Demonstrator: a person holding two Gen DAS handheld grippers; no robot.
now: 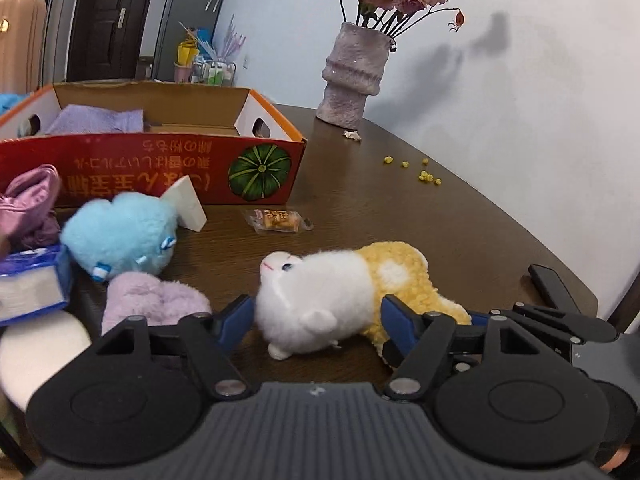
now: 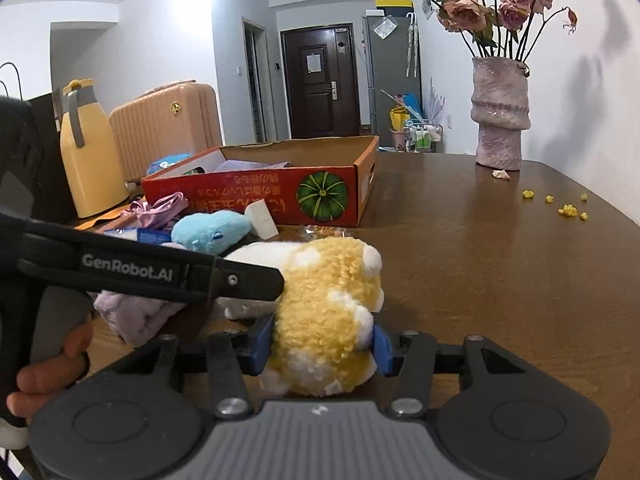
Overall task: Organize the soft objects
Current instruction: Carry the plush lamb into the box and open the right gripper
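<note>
Both grippers are low over the table point(image 1: 400, 208), tilted down and working the same plush point(image 1: 320, 300), a white-and-yellow animal lying on the wood in front of the box point(image 1: 160, 168).

The left gripper point(image 1: 316, 320) straddles the white head end. Its left blue pad sits right at the fur and the right pad is against the white-yellow seam, but I can't tell whether they actually squeeze yet, so call it half-closed around the toy rather than a sure grip.

The right gripper point(image 2: 322, 346) is clamped on the yellow rear of the plush point(image 2: 324, 320); the fur bulges out between both blue pads.

The right wrist view also catches the left gripper's black body crossing from the left, with the person's hand point(image 2: 48, 368) wrapped around its handle. You only see that here, plus a yellow jug point(image 2: 90, 152) and a suitcase point(image 2: 168, 128) behind the box.

The left wrist view gives the better look at the pile on the left: blue plush point(image 1: 120, 236), lilac plush point(image 1: 156, 300), tissue pack point(image 1: 32, 280) and a snack wrapper point(image 1: 276, 220). It also looks into the box, where a lilac cloth point(image 1: 96, 120) lies.

The vase point(image 1: 352, 76) stands at the far edge in both views.
</note>
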